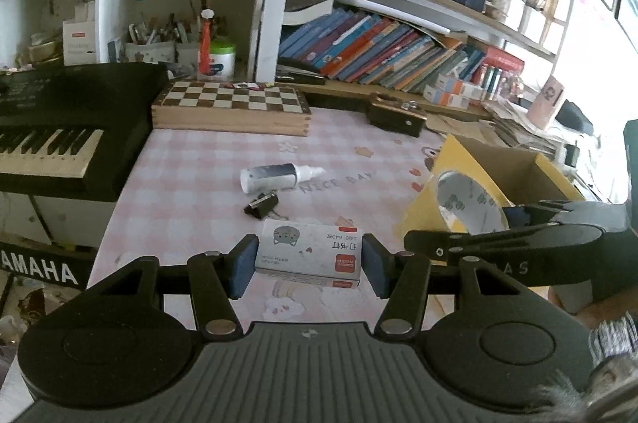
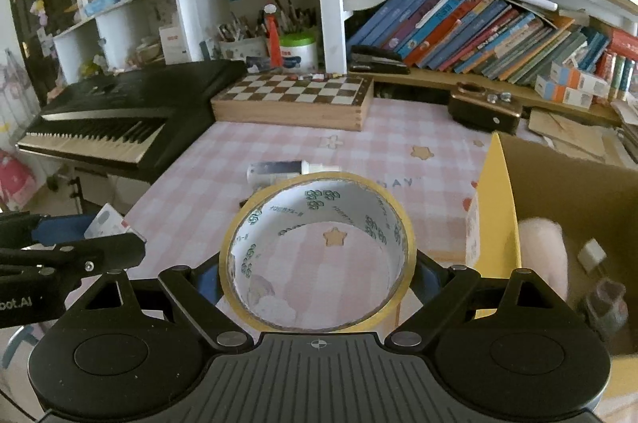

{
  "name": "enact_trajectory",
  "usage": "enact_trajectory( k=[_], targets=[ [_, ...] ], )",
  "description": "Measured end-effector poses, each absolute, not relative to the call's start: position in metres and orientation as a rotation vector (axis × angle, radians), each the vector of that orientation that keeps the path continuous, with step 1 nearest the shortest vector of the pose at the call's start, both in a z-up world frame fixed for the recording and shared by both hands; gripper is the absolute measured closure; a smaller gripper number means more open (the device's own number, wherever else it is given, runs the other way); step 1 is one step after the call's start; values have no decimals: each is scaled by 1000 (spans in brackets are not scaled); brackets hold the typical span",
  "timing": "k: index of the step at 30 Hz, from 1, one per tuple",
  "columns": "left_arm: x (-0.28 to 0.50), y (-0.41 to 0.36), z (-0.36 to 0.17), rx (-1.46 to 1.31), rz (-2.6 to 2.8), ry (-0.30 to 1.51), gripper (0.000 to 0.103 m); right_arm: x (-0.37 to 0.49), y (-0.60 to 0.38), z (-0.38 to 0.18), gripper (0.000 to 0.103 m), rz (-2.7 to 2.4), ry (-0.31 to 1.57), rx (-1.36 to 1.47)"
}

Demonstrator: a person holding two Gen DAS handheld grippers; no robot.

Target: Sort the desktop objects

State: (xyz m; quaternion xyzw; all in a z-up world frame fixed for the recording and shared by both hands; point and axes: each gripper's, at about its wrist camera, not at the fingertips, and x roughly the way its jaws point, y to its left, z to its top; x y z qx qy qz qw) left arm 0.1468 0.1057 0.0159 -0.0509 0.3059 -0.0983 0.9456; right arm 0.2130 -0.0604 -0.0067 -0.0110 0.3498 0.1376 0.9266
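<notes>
Both hands are loaded. The right gripper (image 2: 318,277) clamps one tape roll (image 2: 319,251) across its width, hole facing forward, held above the tabletop (image 2: 398,139). The open box (image 2: 558,191) stands just right of the roll, at the table's right edge, so the right hand is the nearer one. By my reading, the drop turns on carrying the roll rightward over the box wall.

The left gripper (image 1: 309,263) grips one staple box (image 1: 309,253), long axis running pad to pad.

Left on the table mid-way: one bottle (image 1: 275,176) lying on its side, long axis left-right, and one binder clip (image 1: 261,204) just beside it.
</notes>
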Motion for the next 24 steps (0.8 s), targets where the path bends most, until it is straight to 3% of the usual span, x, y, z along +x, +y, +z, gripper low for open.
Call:
enact_trajectory(
  k=[24],
  targets=[
    [36, 110, 12, -88, -291, 641, 50, 87, -63, -22, 12, 186, 769, 21]
  ],
)
